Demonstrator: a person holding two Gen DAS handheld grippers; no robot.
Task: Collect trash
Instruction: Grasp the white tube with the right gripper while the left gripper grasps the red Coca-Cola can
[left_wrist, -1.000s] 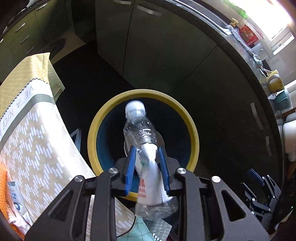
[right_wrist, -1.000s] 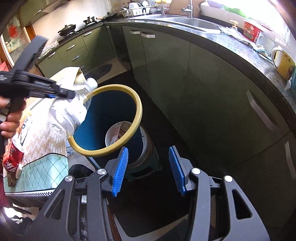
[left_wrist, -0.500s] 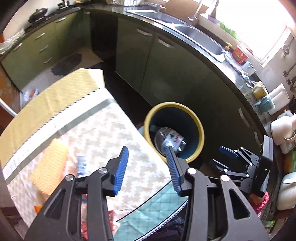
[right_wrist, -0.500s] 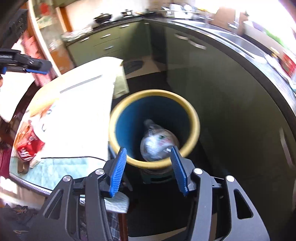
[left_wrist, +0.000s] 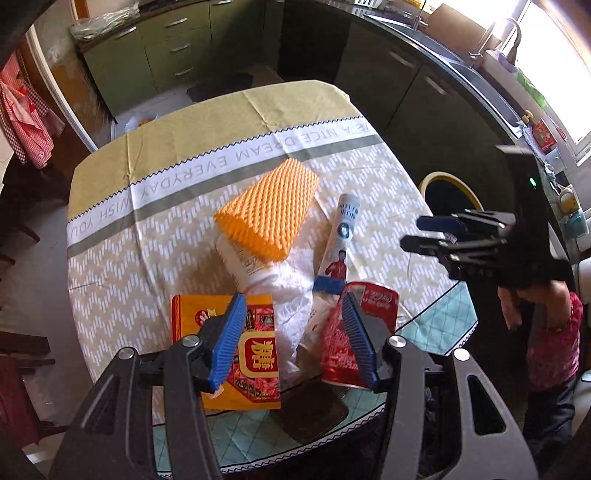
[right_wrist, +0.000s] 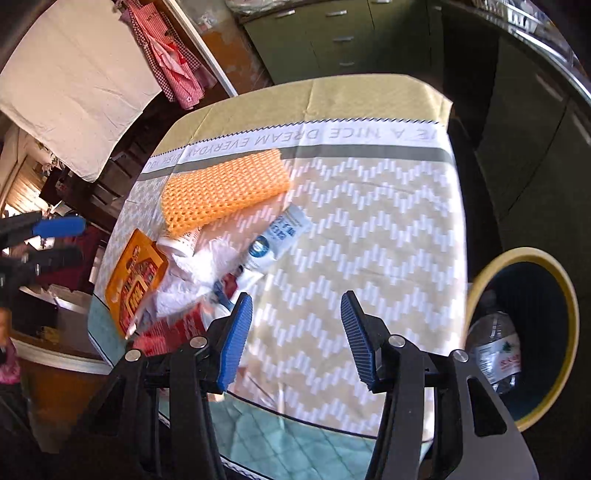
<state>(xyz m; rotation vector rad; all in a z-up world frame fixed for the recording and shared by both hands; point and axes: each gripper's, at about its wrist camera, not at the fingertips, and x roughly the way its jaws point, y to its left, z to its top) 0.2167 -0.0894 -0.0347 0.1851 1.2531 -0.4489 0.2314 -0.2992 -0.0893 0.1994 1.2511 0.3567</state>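
My left gripper (left_wrist: 293, 339) hangs over a heap of trash on the table with its jaws opening and nothing pressed between the pads. Under it lie an orange-red box (left_wrist: 236, 350), crumpled white plastic (left_wrist: 291, 291), a toothpaste tube (left_wrist: 340, 240) and a red wrapper (left_wrist: 354, 332). An orange foam net (left_wrist: 269, 210) lies further back. My right gripper (right_wrist: 295, 336) stands open above bare tablecloth, right of the heap. The yellow-rimmed bin (right_wrist: 554, 273) stands off the table's right side, with a clear plastic bottle (right_wrist: 495, 350) inside.
The table (right_wrist: 369, 229) carries a beige zigzag cloth with a teal mat at its near edge. Dark green cabinets (left_wrist: 406, 74) and a worktop run behind and to the right. A person's sleeve (left_wrist: 554, 350) shows at the right, and chairs stand at the left.
The left gripper let the plastic bottle drop into the bin and opened. Both grippers swung away from the bin to above the table; the trash heap has come into view.
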